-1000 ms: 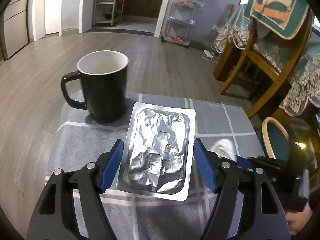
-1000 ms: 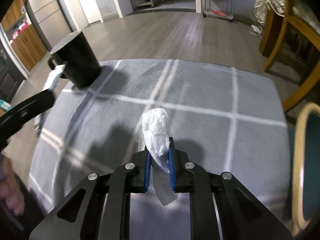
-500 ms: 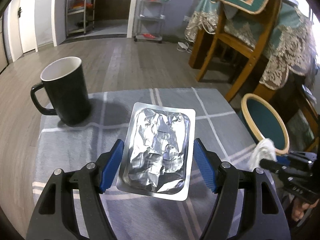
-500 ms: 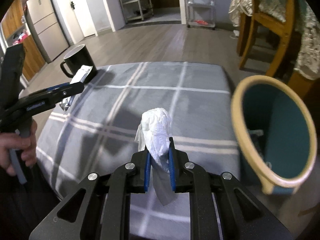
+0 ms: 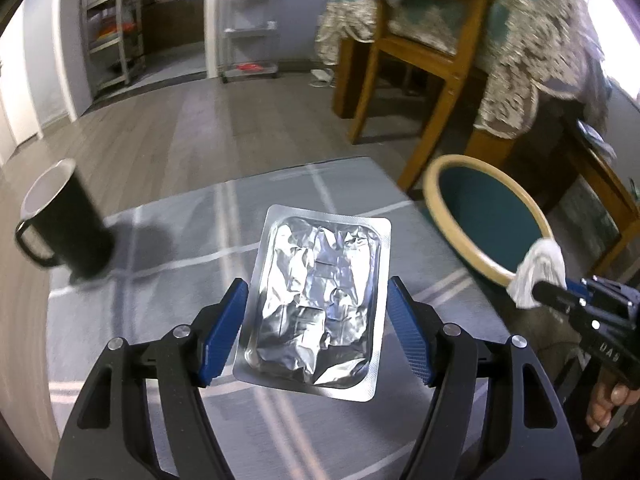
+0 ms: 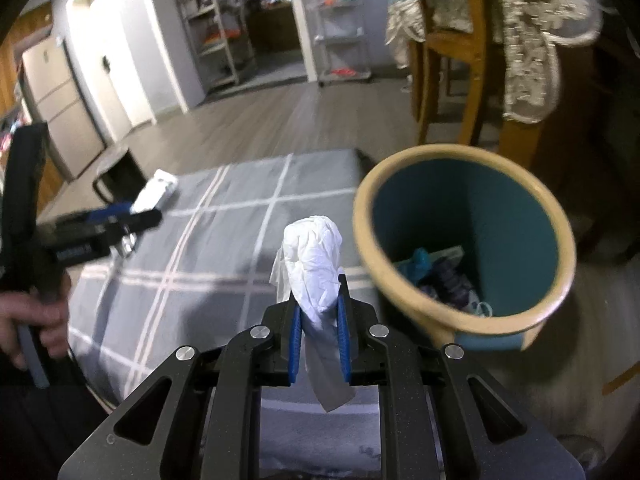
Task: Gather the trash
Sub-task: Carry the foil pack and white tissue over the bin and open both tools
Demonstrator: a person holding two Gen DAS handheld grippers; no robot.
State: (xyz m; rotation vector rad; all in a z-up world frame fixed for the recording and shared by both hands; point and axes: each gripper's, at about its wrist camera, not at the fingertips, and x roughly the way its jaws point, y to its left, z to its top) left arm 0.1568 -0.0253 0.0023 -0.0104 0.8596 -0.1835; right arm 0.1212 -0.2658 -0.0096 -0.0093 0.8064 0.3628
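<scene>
The crumpled tissue (image 6: pixel 314 264) is pinched between the pressed-together jaws of the right gripper (image 6: pixel 319 334), held in the air just beside the bin (image 6: pixel 464 326), not yet over its mouth. The foil blister pack (image 5: pixel 316 300) sits clamped across its width in the left gripper (image 5: pixel 316 334), above the grey checked tablecloth (image 5: pixel 160 320). The carrying step is in hand (both pieces are lifted). Next, I judge, each gripper must come over the bin's opening before letting go. A black mug (image 5: pixel 64 220) stands apart, at the table's far left.
</scene>
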